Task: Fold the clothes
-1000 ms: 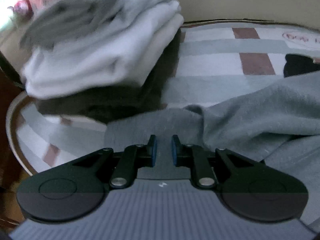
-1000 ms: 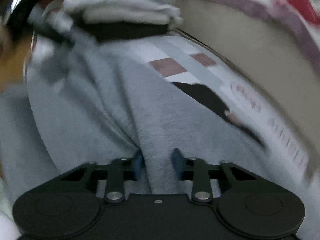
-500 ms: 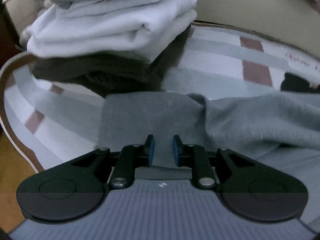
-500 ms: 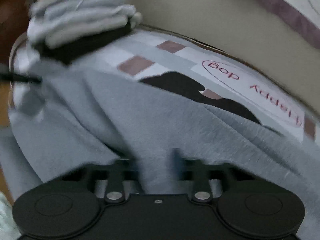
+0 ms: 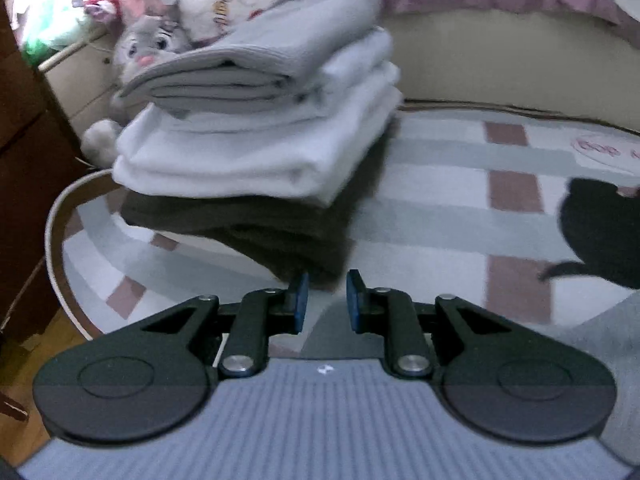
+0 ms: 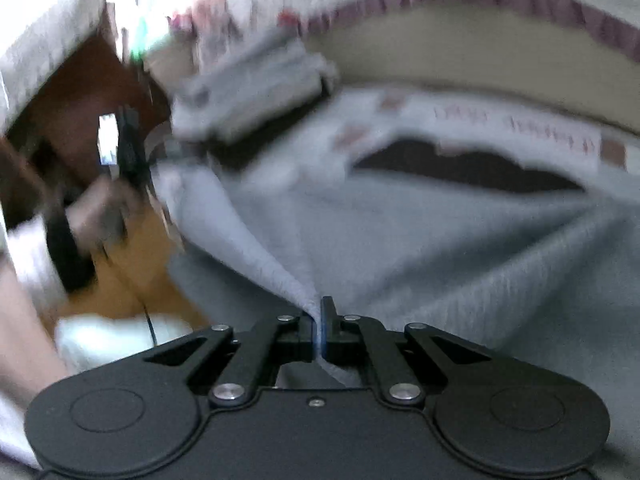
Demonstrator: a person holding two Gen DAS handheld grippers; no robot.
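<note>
A grey fleece garment (image 6: 440, 248) lies spread over the striped mat (image 5: 440, 200). My right gripper (image 6: 319, 320) is shut on a raised fold of it near its left edge. In the left wrist view only a corner of the garment (image 5: 600, 328) shows at the lower right, and a grey point of cloth sits just behind the fingers. My left gripper (image 5: 324, 300) is open with a small gap, above the mat, in front of a stack of folded clothes (image 5: 260, 132): grey on top, white in the middle, dark at the bottom.
Plush toys (image 5: 148, 36) sit behind the stack. A beige bed side with a purple-trimmed cover (image 5: 500, 48) runs along the back. Dark wooden furniture (image 5: 28, 140) and bare floor (image 5: 36, 356) lie to the left. The right wrist view is blurred by motion.
My right gripper has closed on the grey fold and swung left. My left gripper has pulled back off the grey cloth, which no longer lies between its fingers.
</note>
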